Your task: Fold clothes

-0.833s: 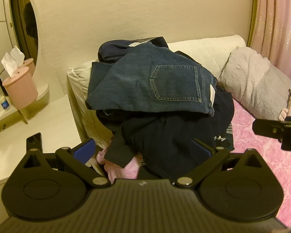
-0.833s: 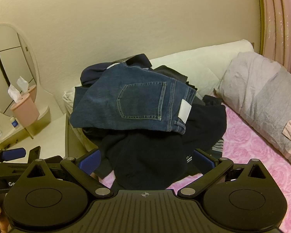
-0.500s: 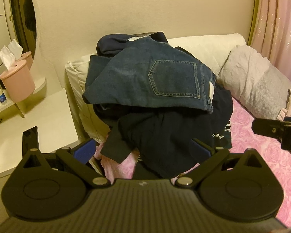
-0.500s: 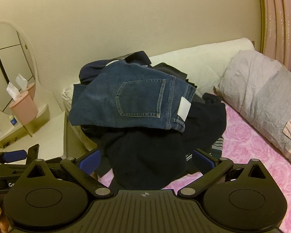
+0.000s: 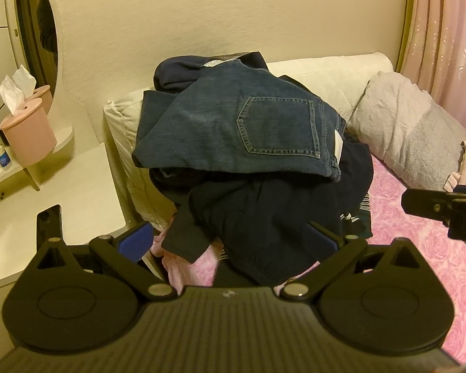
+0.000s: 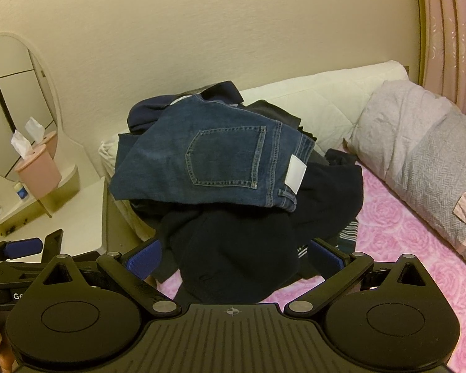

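Observation:
A pile of clothes sits on the bed against the wall. On top lie blue jeans (image 5: 233,133) (image 6: 208,158), back pocket up, with a white tag at the waistband. Under them sags a dark navy garment (image 5: 264,217) (image 6: 233,248), and a navy piece (image 5: 177,71) pokes out behind. A striped item (image 6: 348,230) peeks from the pile's right side. My left gripper (image 5: 230,239) stands open just short of the navy garment, nothing between its blue pads. My right gripper (image 6: 233,255) is open too, near the same garment's lower edge. Part of it shows in the left wrist view (image 5: 444,208).
The bed has a pink rose-patterned sheet (image 6: 388,242), a grey pillow (image 6: 419,143) at right, a cream pillow (image 5: 326,71) behind the pile. Left stands a white dresser (image 5: 62,186) with a pink tissue box (image 5: 28,130), small bottles and an oval mirror. Pink curtains (image 5: 444,31) hang far right.
Both grippers have drifted slightly left and closer to the pile; the dresser items slid left in the views. The jaws stay wide and the clothes have not moved.

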`<action>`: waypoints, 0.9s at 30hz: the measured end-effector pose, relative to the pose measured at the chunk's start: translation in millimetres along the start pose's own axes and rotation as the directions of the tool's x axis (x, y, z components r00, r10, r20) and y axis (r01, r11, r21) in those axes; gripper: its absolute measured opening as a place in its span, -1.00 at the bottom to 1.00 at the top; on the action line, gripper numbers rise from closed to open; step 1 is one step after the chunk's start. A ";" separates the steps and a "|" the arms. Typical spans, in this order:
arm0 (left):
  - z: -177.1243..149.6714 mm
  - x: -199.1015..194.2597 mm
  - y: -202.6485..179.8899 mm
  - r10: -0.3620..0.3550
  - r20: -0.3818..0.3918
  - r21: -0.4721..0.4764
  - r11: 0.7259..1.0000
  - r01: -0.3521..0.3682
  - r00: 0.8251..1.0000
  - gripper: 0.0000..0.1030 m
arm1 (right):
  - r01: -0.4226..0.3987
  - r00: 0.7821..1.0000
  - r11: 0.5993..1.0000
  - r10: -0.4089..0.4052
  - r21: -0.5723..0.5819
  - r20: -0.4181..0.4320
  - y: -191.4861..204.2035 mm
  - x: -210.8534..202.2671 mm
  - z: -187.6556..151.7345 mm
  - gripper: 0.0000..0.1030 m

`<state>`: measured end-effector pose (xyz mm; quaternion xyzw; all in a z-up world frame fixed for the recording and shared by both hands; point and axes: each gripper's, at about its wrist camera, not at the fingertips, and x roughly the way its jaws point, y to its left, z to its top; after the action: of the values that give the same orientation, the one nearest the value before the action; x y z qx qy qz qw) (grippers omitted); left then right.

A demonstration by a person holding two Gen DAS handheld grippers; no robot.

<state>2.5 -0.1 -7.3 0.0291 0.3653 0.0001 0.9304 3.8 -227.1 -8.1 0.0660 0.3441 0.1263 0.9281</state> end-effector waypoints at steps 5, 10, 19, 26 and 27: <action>-0.8 -0.8 -0.7 0.000 -0.003 0.000 1.000 0.000 1.000 0.97 | 0.000 1.000 1.000 0.000 0.000 -0.006 -0.8 -0.2 -0.2 0.99; -3.8 -0.8 -1.2 0.000 -0.007 -0.006 1.000 0.000 1.000 0.97 | 0.000 1.000 1.000 0.000 -0.003 -0.011 -1.2 -0.9 -1.3 0.99; -5.4 0.1 -7.5 -0.001 -0.013 -0.010 1.000 0.001 1.000 0.97 | -0.003 1.000 1.000 0.003 -0.001 -0.016 -6.6 -1.6 -0.7 0.99; -7.2 -0.9 -14.1 0.011 -0.012 -0.017 1.000 -0.011 1.000 0.97 | -0.014 1.000 1.000 0.014 -0.004 -0.021 -13.5 -1.5 1.6 0.99; -7.7 -1.2 -15.8 0.013 -0.013 -0.018 1.000 -0.013 1.000 0.97 | -0.017 1.000 1.000 0.017 -0.005 -0.022 -14.8 -1.5 1.9 0.99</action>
<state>-3.9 -15.4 -13.0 0.0231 0.3711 0.0095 0.9283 6.7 -241.7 -8.9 0.0648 0.3534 0.1357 0.9233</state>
